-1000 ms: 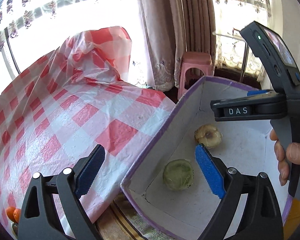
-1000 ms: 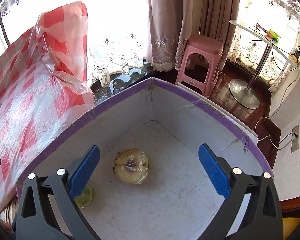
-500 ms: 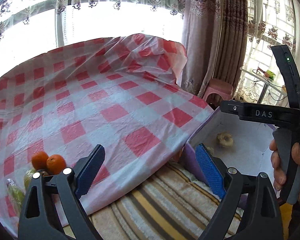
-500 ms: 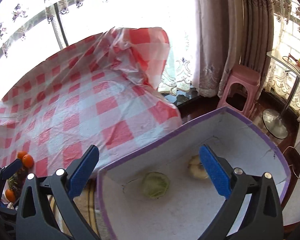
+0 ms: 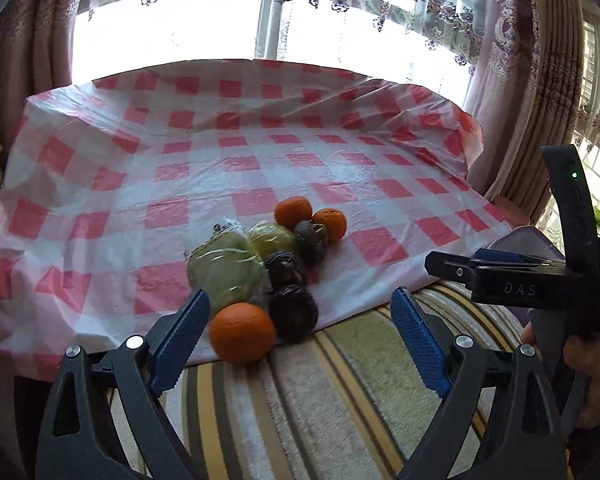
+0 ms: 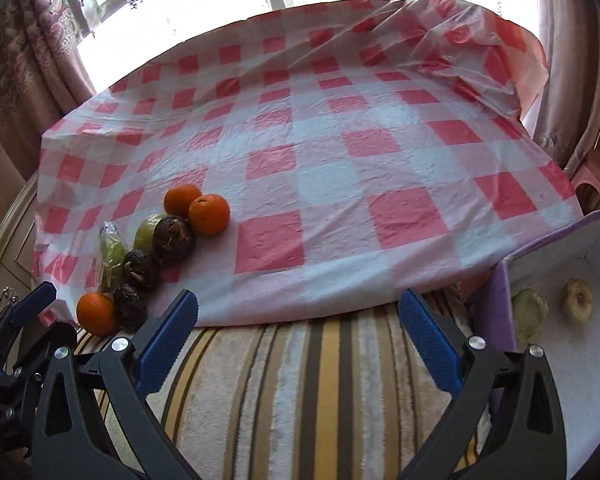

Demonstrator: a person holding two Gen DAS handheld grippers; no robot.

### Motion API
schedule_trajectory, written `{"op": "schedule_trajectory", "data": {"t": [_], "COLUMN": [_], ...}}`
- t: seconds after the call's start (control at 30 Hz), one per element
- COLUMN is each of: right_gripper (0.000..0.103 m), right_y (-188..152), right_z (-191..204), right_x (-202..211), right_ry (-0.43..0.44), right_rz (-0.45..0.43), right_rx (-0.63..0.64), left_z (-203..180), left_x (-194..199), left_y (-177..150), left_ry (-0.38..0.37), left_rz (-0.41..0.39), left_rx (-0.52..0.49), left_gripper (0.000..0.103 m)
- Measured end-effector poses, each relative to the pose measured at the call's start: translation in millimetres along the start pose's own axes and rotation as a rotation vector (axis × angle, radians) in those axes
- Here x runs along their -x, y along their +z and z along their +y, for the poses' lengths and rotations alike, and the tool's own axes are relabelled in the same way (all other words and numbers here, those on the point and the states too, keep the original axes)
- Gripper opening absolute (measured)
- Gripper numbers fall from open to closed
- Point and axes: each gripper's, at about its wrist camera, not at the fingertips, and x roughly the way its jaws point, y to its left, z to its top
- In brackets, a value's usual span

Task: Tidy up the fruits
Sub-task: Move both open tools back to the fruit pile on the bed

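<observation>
1. Three oranges sit on the red-and-white checked cloth point(image 5: 260, 152): the nearest orange point(image 5: 242, 332) at the cloth's front edge, and a pair of oranges point(image 5: 310, 218) touching each other at the back of the cluster.
2. Three dark, wrinkled fruits point(image 5: 294, 280) run in a line between the near orange and the far pair, each touching the next.
3. Two green fruits in clear plastic wrap point(image 5: 236, 260) lie beside the dark ones, on the side away from the box; the wrap glints and is gathered to a twist on the larger one.
4. The purple-edged box point(image 6: 560, 236) stands beside the cloth's right end, well apart from the cluster, and holds two more wrapped fruits: a pale green one point(image 6: 530, 314) and a yellowish one point(image 6: 578, 306), near each other on the white floor.
5. The left gripper point(image 5: 300, 340) hovers over the striped rug point(image 5: 340, 400) with its blue-padded jaws spread wide and nothing between them; the nearest orange sits just ahead of its left finger.
6. The right gripper point(image 6: 300, 336) also hangs spread and unloaded above the rug, between the cluster and the box.
</observation>
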Motion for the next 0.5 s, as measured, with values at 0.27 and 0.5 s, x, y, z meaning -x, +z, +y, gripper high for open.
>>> {"op": "schedule_trajectory", "data": {"t": [0.27,0.5], "right_gripper": [0.101,0.101], "right_y": [-1.5,-5.7], "right_z": [42.7,70.7], "right_x": [-10.0,-19.3], "right_ry": [0.033,0.023], "right_rz": [0.028,0.044], "right_rx": [0.087,0.170], "left_z": [40.7,52.1], "left_x": [-8.2,-24.0], "left_y": [-16.1,-17.0], "left_ry": [0.000,-0.049], "left_rz": [0.066,0.117], "left_rx": [0.131,0.195], "left_gripper": [0.076,0.069]}}
